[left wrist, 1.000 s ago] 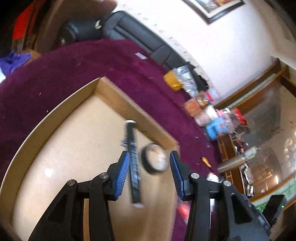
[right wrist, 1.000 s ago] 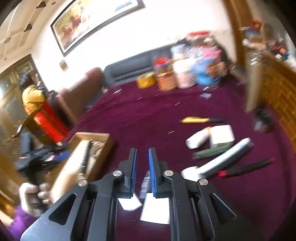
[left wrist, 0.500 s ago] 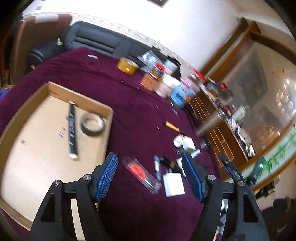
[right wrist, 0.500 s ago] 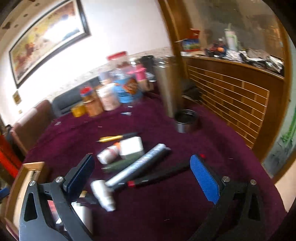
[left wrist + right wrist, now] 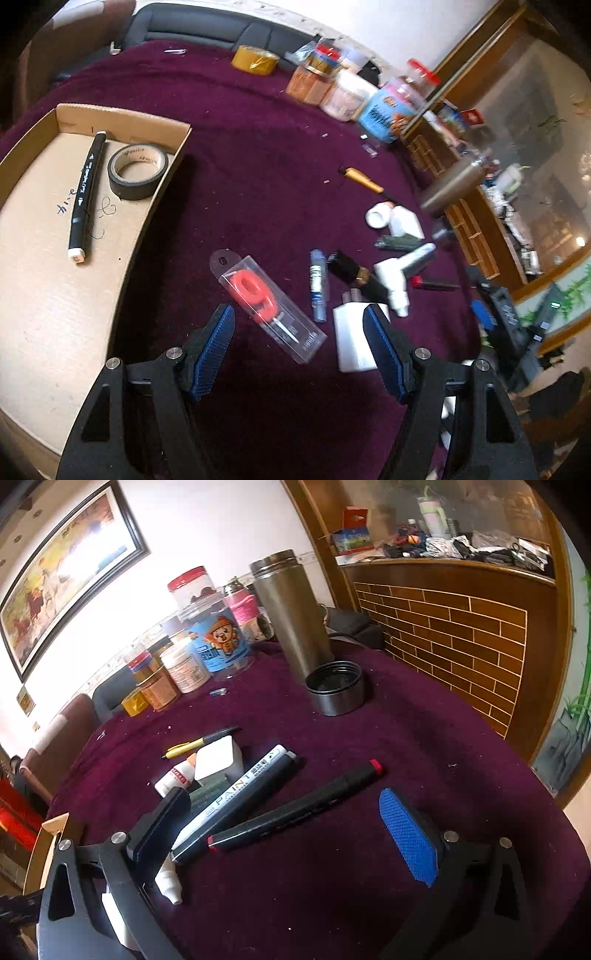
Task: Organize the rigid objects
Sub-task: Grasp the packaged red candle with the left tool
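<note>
Leftmost, we note the cardboard box [image 5: 177, 147] on the worktop [image 5: 258, 166], already holding a black marker [image 5: 84, 192] and a roll of black tape [image 5: 136, 171].

Left claw [image 5: 299, 328] — jaws spread wide, holding nothing. The clear case with the red number candle [image 5: 267, 304] lies just ahead of it, between the two pads [image 5: 214, 347]. Its long axis runs diagonally, hang-tab end up-left toward the box, other end down-right near the white block [image 5: 351, 339]. We judge a slight wrist turn is needed to close across its narrow width.

Right claw [image 5: 284, 834] — also wide open and empty. The black marker with red ends [image 5: 295, 812] lies between its fingers, long axis slanting lower-left to upper-right; the white paint marker [image 5: 236, 794] sits beside it, touching the left finger [image 5: 159, 830].

Each claw is nearest its own item; the box lies to the left, closer to the left claw.
</note>
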Tool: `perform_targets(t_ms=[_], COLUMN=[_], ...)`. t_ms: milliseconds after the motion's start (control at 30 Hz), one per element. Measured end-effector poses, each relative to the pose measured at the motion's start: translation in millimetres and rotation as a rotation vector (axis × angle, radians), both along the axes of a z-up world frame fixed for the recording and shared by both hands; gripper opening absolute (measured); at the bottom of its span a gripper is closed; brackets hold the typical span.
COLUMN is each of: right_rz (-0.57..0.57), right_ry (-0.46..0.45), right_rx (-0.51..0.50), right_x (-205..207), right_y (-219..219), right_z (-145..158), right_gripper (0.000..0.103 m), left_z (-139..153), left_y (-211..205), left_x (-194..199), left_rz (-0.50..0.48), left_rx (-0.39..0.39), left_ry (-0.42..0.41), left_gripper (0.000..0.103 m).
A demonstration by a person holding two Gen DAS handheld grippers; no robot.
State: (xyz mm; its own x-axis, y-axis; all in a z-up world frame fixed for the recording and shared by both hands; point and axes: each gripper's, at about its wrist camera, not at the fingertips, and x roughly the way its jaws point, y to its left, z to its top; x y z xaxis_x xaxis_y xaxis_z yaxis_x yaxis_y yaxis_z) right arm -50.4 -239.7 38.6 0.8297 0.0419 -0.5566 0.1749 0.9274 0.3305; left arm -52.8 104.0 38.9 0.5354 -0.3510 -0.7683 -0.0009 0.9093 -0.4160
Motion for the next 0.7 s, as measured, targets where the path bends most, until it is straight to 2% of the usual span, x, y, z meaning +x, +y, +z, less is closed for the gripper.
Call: perform_targets(t_ms=[167,200,233,300,533,700], right_rz=[0.023,0.028,0.030,0.031,0.035,0.039], right_ry=[-0.012,-0.013,-0.014,-0.013,-0.001,0.011], right_rx=[-0.035,-0.040,-0.040,-0.036,-0.019,-0.022], right_x=[-2,-2,-3,-2,1,3], right_y=[9,10,10,10,8,9], right_z=[3,3,3,3,1,-1], right_gripper=[0.103,0.103,0.103,0.103,0.103,0.103], left_z=[-16,-19,-23,-25,-25,-27], left_y=[-18,-20,-21,-20,-21,-43], left_x=[13,14,16,17,19,17], left_rz=[0.009,0.009,0.006,-0.009,-0.034,-0.072], left_rx=[0.118,0.136,0.148,0.162,0.209,0.370], left_ry=[0.012,0.014,0.018,0.015,0.019,-0.045], left_gripper=[0.065,0.059,0.039,0.028,0.028,0.030])
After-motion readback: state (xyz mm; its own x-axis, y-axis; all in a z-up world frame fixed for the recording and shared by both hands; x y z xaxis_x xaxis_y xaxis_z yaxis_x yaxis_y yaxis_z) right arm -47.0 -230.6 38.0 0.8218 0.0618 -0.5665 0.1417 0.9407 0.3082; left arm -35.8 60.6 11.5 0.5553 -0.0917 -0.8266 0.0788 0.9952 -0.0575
